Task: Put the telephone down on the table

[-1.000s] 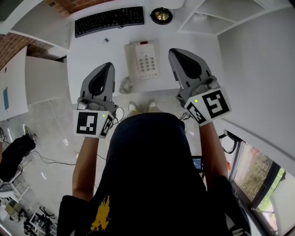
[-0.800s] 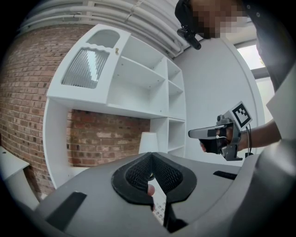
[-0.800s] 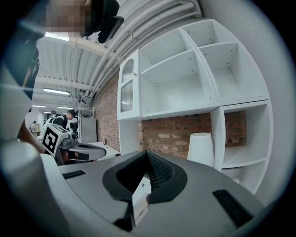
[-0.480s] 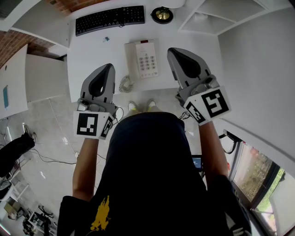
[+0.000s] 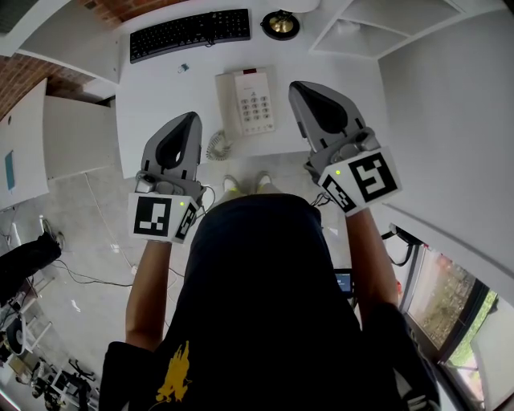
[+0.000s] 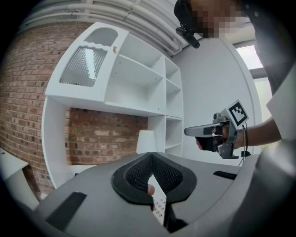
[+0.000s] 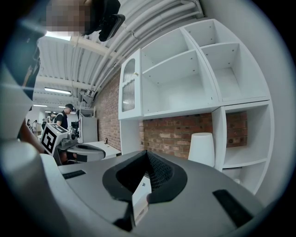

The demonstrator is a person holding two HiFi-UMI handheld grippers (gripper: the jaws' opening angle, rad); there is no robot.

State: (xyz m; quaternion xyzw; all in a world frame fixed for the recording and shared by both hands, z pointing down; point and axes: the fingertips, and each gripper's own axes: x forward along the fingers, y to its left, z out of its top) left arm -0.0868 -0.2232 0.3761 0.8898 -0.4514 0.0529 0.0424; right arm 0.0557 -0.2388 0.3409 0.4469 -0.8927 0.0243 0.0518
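A white telephone (image 5: 247, 100) with a grey keypad lies flat on the white table (image 5: 161, 88), its handset along its left side and its coiled cord (image 5: 217, 146) trailing toward the near edge. My left gripper (image 5: 190, 119) hovers left of the phone, shut and empty. My right gripper (image 5: 295, 87) hovers right of it, also shut and empty. In the left gripper view the jaws (image 6: 151, 155) meet at the tip, and a strip of the keypad (image 6: 160, 207) shows below them. In the right gripper view the closed jaws (image 7: 147, 152) stand over the phone's edge (image 7: 140, 196).
A black keyboard (image 5: 190, 34) and a round brass object (image 5: 281, 24) sit at the table's far edge. White shelves (image 7: 185, 74) against a brick wall rise behind, with a white lampshade (image 7: 201, 148). A small item (image 5: 184, 70) lies near the keyboard.
Both grippers have drifted only slightly; the right one edged a little to the left. The phone has not moved.
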